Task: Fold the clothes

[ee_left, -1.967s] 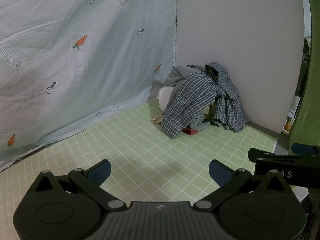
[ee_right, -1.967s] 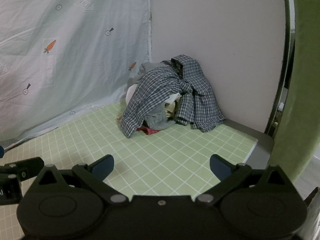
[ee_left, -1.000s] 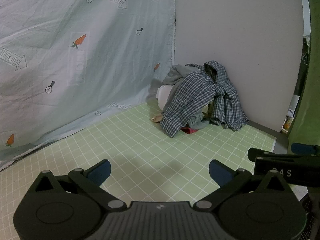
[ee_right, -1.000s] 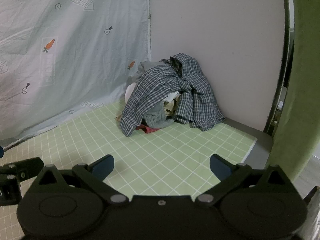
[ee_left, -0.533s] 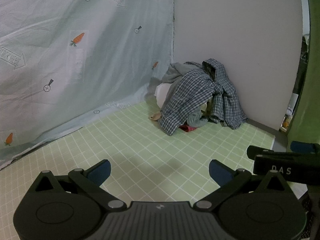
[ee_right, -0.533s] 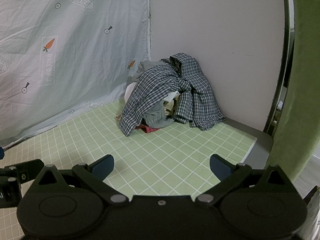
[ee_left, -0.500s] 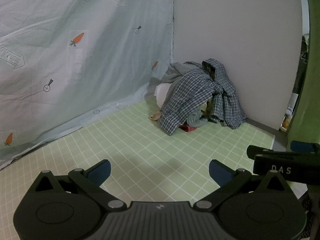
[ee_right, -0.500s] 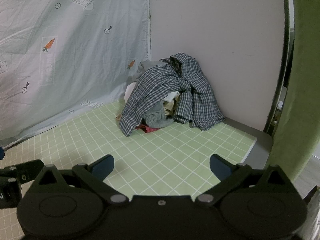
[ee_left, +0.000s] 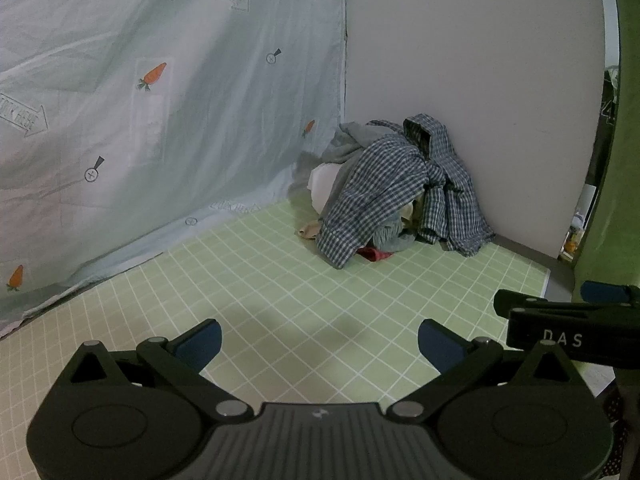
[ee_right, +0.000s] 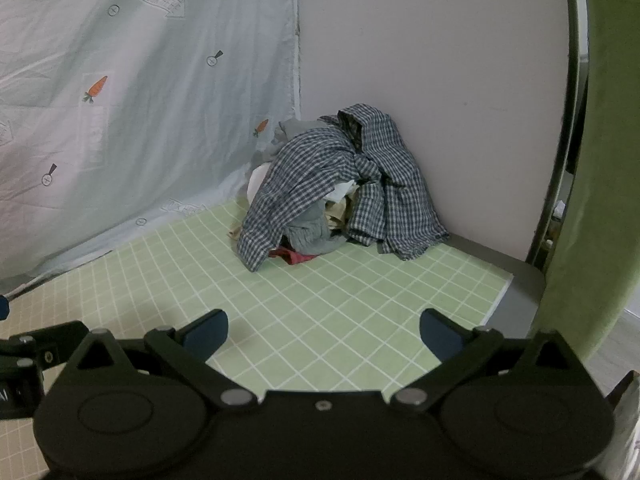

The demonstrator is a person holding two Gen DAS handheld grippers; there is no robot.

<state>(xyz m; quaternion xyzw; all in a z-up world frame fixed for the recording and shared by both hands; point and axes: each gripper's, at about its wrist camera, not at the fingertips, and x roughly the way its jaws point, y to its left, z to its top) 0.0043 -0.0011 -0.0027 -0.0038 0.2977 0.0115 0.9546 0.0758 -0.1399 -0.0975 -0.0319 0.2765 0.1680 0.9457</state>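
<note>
A pile of clothes [ee_left: 396,192] lies in the far corner on a green checked mat [ee_left: 280,304], topped by a blue-and-white checked shirt [ee_right: 320,176], with grey, white, beige and red pieces under it. My left gripper [ee_left: 318,342] is open and empty, held above the mat well short of the pile. My right gripper [ee_right: 324,334] is open and empty too, at about the same distance. The right gripper's side shows at the right edge of the left wrist view [ee_left: 568,320].
A pale sheet with carrot prints [ee_left: 152,120] hangs on the left. A plain wall [ee_left: 480,80] stands behind the pile. A green curtain [ee_right: 592,160] hangs at the right, past the mat's grey edge [ee_right: 516,280].
Both grippers have drifted slightly, so the pile sits a little lower-left in the views. The jaws have stayed open and the clothes have not moved.
</note>
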